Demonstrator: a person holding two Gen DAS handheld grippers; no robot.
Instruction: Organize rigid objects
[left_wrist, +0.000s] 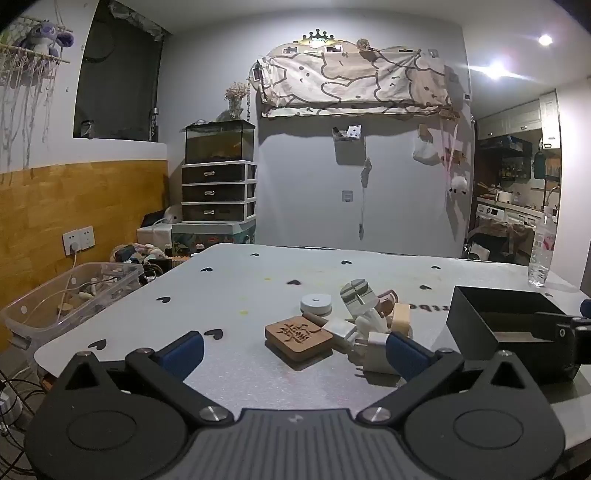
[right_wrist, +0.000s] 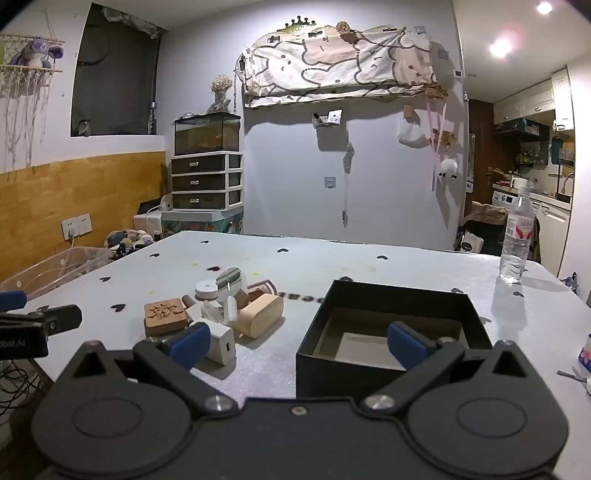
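Hovering wide open and empty, the left claw (left_wrist: 295, 349) and right claw (right_wrist: 297, 341) are risking scattering the crowded carved square wooden block (left_wrist: 298, 333) pile beside the black cardboard box (right_wrist: 393, 325)

A carved wooden block (right_wrist: 164, 316), a white charger (right_wrist: 220, 341), a white disc (right_wrist: 207, 289) and a rounded wooden piece (right_wrist: 260, 319) lie clustered beside an open, empty black box (right_wrist: 391, 332).

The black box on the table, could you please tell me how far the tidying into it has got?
Nothing looks done: the black box appears empty. Nothing is in hand either; the left claw and right claw are both open. Left to do: the whole pile, including the wooden block, white charger and round white case.
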